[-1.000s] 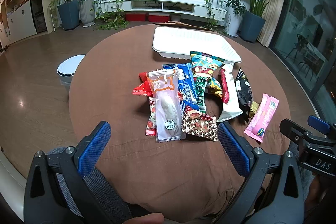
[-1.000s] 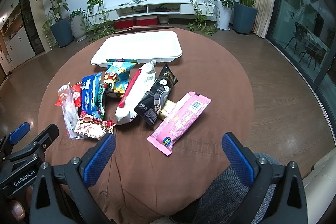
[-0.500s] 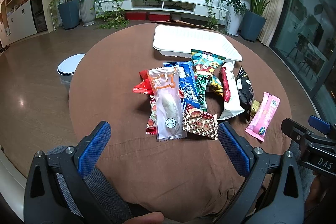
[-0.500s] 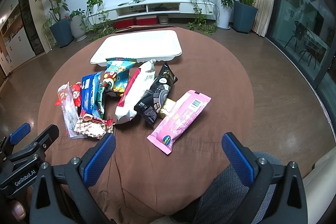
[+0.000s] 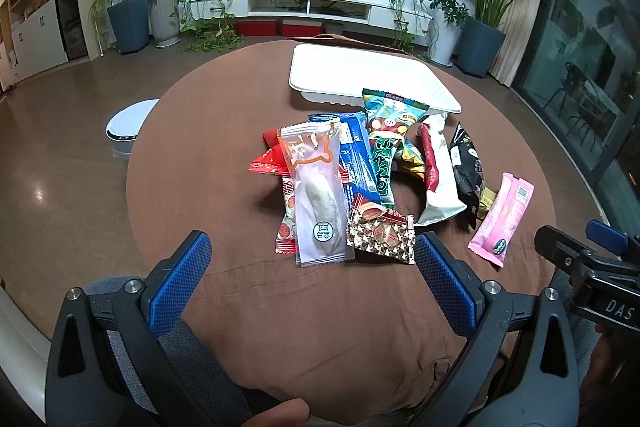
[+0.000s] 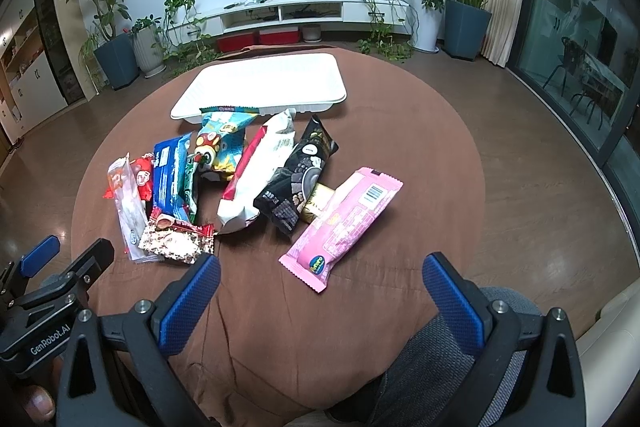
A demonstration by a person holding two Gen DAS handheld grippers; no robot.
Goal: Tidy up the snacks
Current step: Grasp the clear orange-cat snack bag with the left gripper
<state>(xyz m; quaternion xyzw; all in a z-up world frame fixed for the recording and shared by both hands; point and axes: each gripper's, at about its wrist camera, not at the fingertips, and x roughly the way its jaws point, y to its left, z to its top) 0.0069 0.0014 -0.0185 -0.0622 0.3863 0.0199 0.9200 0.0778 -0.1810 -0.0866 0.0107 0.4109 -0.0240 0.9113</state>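
Several wrapped snacks lie in a loose, overlapping heap in the middle of the round brown-clothed worktop (image 6: pixel 420 131), and none is yet in the shallow white rectangular tray (image 6: pixel 264 83) just behind them. Both grippers hang low at the near edge, well short of the heap: the left gripper (image 5: pixel 316 287) and the right gripper (image 6: pixel 320 303) each have their blue-padded fingers spread wide with nothing between them.

The overlap looks like the main risk. The clear packet with the orange cat outline (image 5: pixel 316 187) lies on top of red wrappers and beside the long blue packet (image 5: pixel 360 159), so a pinch there could drag neighbours along or catch two at once. The glossy films seem slippery and flat, and fingers closing low may gather the loose cloth instead. The pink flat packet (image 6: pixel 344 223) lies at the edge of the heap with one end raised over a small gold sweet (image 6: pixel 316 207), so it seems the safer first pick; a shallow edge grip could let it swing out.

The right wrist view shows the tray's whole rim, the gold sweet and the black cookie packet (image 6: pixel 296 183) plainly; the left wrist view squeezes these aside but shows the near brown patterned packet (image 5: pixel 380 237) squarely, and a white round bin (image 5: pixel 128 125) on the floor.
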